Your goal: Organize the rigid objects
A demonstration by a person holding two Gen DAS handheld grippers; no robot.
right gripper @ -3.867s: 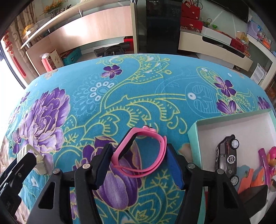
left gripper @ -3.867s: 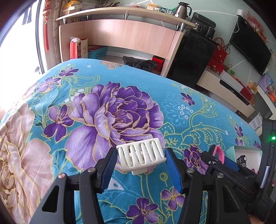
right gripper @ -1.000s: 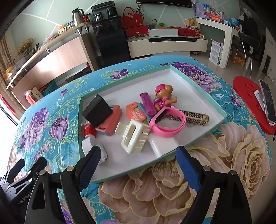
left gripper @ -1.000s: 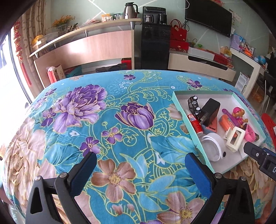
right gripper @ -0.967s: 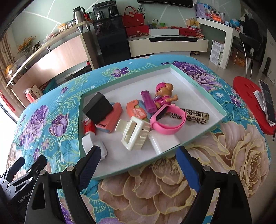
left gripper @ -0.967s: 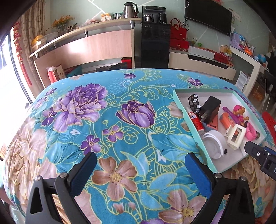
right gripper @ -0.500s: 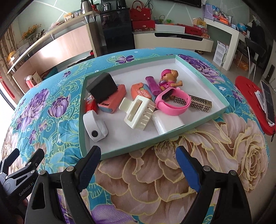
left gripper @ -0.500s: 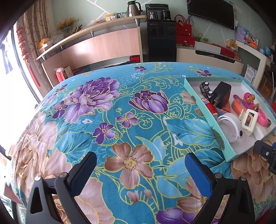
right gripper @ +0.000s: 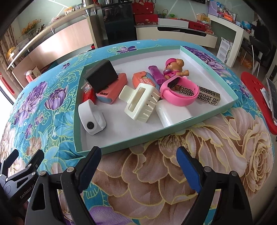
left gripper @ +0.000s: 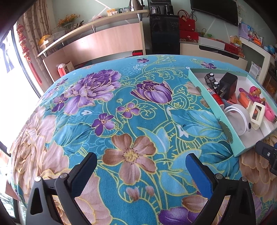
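A floral cloth point(left gripper: 121, 121) covers the table; a kettle point(left gripper: 134, 3) stands on the shelf point(left gripper: 97, 22) behind.

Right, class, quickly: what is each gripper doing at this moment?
Left gripper: open, holding nothing, over the cloth.
Right gripper: open, holding nothing, just short of the tray.

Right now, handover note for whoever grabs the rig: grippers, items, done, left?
Left gripper: open, empty, over the bare floral tablecloth.
Right gripper: open, empty, just short of the near wall of the shallow teal cardboard tray.
In the tray: cream plastic hair claw, pink rubber wristband, black plug adapter, white strap gadget, dog figurine, plus other small items.
Done: no loose item shows on the cloth in either view.
Left: apparently nothing; check out-of-view areas.
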